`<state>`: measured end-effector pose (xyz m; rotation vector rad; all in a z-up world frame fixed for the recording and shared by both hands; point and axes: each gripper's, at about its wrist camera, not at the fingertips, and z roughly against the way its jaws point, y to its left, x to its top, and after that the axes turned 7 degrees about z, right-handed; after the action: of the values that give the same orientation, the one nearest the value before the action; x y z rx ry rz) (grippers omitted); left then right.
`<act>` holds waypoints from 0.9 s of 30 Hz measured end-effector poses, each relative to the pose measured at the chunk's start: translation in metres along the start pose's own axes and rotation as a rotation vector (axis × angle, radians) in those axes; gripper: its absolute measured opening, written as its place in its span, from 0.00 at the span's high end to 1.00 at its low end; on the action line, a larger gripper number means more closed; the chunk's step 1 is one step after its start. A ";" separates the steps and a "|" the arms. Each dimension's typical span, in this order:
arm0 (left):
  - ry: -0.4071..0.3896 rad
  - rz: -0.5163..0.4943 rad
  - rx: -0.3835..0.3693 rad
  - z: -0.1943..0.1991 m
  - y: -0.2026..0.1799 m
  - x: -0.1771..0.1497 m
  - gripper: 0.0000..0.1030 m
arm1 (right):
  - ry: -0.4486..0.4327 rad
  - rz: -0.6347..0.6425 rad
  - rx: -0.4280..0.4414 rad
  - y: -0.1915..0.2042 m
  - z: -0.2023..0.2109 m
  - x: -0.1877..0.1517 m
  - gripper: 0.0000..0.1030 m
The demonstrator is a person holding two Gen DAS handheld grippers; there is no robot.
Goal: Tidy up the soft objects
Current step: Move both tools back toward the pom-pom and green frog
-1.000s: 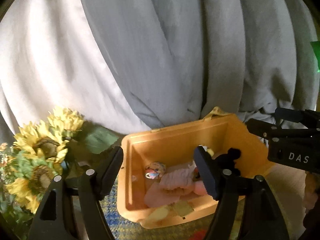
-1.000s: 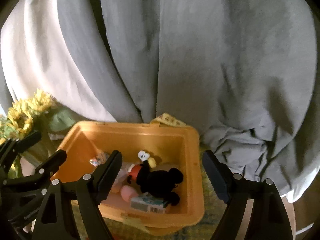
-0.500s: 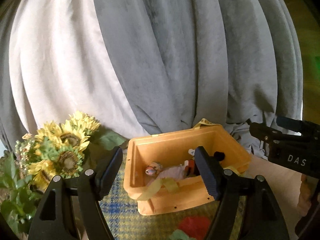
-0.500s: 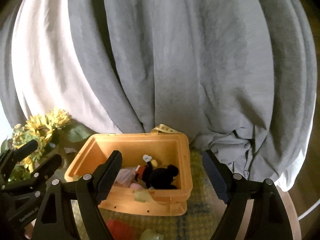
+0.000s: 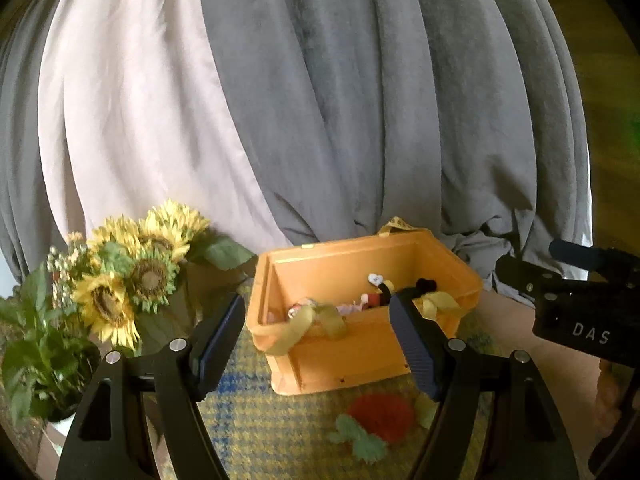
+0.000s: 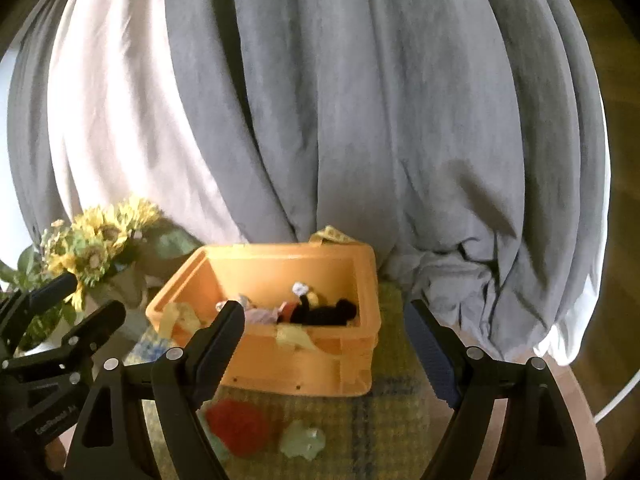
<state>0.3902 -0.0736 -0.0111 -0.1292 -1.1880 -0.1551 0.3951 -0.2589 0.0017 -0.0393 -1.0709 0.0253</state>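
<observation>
An orange plastic bin (image 5: 360,344) (image 6: 288,364) stands on a yellow-blue plaid cloth. Inside lie a black mouse plush (image 6: 324,314) (image 5: 404,288), a pink soft toy (image 6: 260,314) and other small soft things. A red fuzzy soft object with green leaves (image 5: 380,416) (image 6: 236,426) lies on the cloth in front of the bin, beside a pale green soft piece (image 6: 302,444). My left gripper (image 5: 316,344) is open and empty, in front of the bin. My right gripper (image 6: 326,348) is open and empty, also in front of it.
A pot of artificial sunflowers (image 5: 132,276) (image 6: 92,244) stands left of the bin. Grey and white curtains (image 5: 320,120) hang right behind. The plaid cloth (image 5: 256,428) covers a small round table; wooden floor (image 6: 616,240) shows at the right.
Both grippers have pulled back and away from the bin, so it looks smaller and farther. The red soft object and the cloth in front have come into view.
</observation>
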 end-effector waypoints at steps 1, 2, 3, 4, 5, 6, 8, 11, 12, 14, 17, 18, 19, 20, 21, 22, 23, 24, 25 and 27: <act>0.006 0.000 -0.004 0.001 0.000 -0.003 0.28 | 0.008 -0.004 0.011 0.000 0.000 -0.004 0.19; 0.013 -0.004 -0.004 0.002 -0.001 -0.008 0.28 | 0.012 -0.004 0.017 0.001 0.000 -0.008 0.19; 0.019 -0.004 -0.003 0.002 -0.001 -0.011 0.28 | 0.018 -0.003 0.019 0.002 0.000 -0.010 0.19; 0.025 -0.004 -0.004 0.002 -0.001 -0.015 0.28 | 0.026 -0.003 0.024 0.002 0.000 -0.014 0.19; 0.033 -0.006 -0.012 0.003 -0.002 -0.019 0.28 | 0.032 -0.006 0.029 0.001 -0.001 -0.017 0.19; 0.039 -0.008 -0.016 0.002 -0.002 -0.022 0.28 | 0.045 -0.008 0.034 0.002 -0.002 -0.021 0.19; 0.051 -0.016 -0.019 0.002 -0.003 -0.030 0.28 | 0.065 -0.010 0.045 0.003 -0.004 -0.029 0.19; 0.075 -0.020 -0.025 -0.001 -0.004 -0.040 0.28 | 0.095 -0.002 0.059 0.005 -0.006 -0.039 0.19; 0.080 -0.023 -0.027 -0.001 -0.005 -0.044 0.28 | 0.107 0.003 0.064 0.006 -0.008 -0.043 0.19; 0.094 -0.033 -0.030 -0.003 -0.006 -0.051 0.28 | 0.125 0.007 0.067 0.007 -0.010 -0.049 0.19; 0.115 -0.045 -0.039 -0.008 -0.008 -0.061 0.28 | 0.154 0.015 0.074 0.008 -0.015 -0.058 0.19; 0.122 -0.046 -0.043 -0.009 -0.008 -0.064 0.28 | 0.166 0.018 0.081 0.008 -0.018 -0.061 0.19; 0.130 -0.048 -0.048 -0.011 -0.008 -0.066 0.28 | 0.180 0.019 0.087 0.009 -0.020 -0.064 0.19; 0.139 -0.050 -0.055 -0.013 -0.009 -0.070 0.28 | 0.189 0.021 0.094 0.009 -0.023 -0.067 0.19; 0.146 -0.054 -0.058 -0.014 -0.009 -0.072 0.28 | 0.202 0.026 0.101 0.010 -0.026 -0.071 0.20; 0.156 -0.060 -0.059 -0.017 -0.010 -0.076 0.28 | 0.209 0.030 0.102 0.010 -0.027 -0.073 0.20; 0.163 -0.064 -0.063 -0.019 -0.010 -0.080 0.28 | 0.215 0.036 0.106 0.011 -0.029 -0.075 0.20; 0.170 -0.067 -0.066 -0.021 -0.010 -0.082 0.28 | 0.223 0.043 0.106 0.012 -0.032 -0.078 0.20; 0.179 -0.072 -0.068 -0.024 -0.010 -0.085 0.28 | 0.232 0.050 0.108 0.013 -0.035 -0.081 0.20; 0.199 -0.082 -0.078 -0.030 -0.010 -0.091 0.28 | 0.248 0.063 0.112 0.014 -0.040 -0.085 0.20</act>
<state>0.3827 -0.0847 -0.1067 -0.1307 -0.9899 -0.2807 0.3893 -0.2496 -0.0927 0.0248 -0.8187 0.1339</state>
